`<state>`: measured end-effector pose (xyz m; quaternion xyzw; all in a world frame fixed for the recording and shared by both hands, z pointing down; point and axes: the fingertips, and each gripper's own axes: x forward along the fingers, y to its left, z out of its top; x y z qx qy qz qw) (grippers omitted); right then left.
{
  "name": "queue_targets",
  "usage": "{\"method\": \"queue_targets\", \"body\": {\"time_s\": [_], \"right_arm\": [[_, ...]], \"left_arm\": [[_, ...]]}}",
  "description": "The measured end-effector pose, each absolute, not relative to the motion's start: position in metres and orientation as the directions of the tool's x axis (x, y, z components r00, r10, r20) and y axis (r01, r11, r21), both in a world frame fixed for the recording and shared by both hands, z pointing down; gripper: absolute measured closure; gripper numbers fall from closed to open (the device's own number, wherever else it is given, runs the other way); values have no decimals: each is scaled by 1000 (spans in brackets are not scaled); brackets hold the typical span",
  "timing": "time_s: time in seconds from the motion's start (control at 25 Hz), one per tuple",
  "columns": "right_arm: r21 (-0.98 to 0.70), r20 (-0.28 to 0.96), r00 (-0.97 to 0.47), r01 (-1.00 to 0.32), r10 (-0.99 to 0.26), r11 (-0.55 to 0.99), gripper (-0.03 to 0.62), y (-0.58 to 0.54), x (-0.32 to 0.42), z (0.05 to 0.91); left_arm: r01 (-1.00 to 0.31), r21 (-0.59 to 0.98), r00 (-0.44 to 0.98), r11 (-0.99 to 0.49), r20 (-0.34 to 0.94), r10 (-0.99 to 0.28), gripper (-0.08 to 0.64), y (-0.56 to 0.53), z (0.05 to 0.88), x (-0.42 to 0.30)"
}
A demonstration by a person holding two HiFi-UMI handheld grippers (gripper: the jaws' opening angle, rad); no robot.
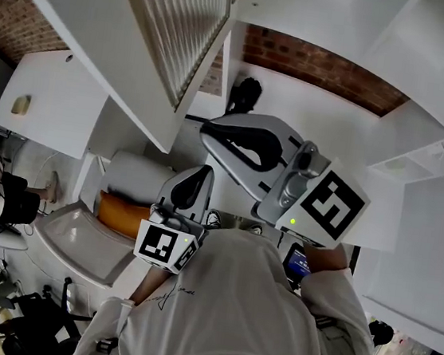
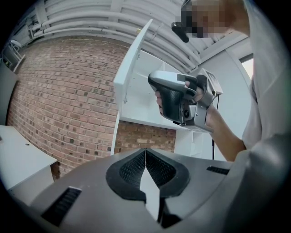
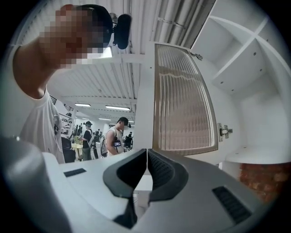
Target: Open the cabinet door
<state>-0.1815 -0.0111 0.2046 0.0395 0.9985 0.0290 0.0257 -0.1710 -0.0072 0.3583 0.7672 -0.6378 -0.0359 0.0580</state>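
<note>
Faced a red brick wall (image 2: 68, 100) ahead of the left tongs (image 2: 145, 151), under a ribbed white ceiling (image 2: 91, 18). Caught strip lights (image 3: 119, 108) glowing far beyond the right tongs (image 3: 147, 151), left of their tips, in a long hall (image 3: 97, 117).

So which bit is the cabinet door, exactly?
Find the white wall cabinet against the brick wall. The cabinet door stands swung out from its front; unlike the plain white boards around it, it alone frames a ribbed translucent pane.
</note>
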Motion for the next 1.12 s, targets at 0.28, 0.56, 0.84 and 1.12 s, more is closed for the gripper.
{"method": "queue_targets", "body": {"time_s": [0.28, 0.56, 0.84, 1.12], "right_arm": [[71, -30, -997, 68, 70, 995, 563, -21, -176, 214], [57, -30, -999, 10, 12, 998, 568, -36, -163, 218], [52, -11, -999, -43, -42, 998, 568, -50, -147, 227], [29, 1, -997, -79, -79, 996, 568, -59, -132, 235]], "left_arm": [[-970, 140, 203, -199, 19, -979, 544, -15, 357, -167], [-962, 149, 233, -228, 15, -972, 543, -25, 358, -156], [-953, 153, 267, -261, 19, -964, 544, -33, 358, -146], [-944, 148, 300, -294, 21, -954, 544, -38, 358, -136]]}}
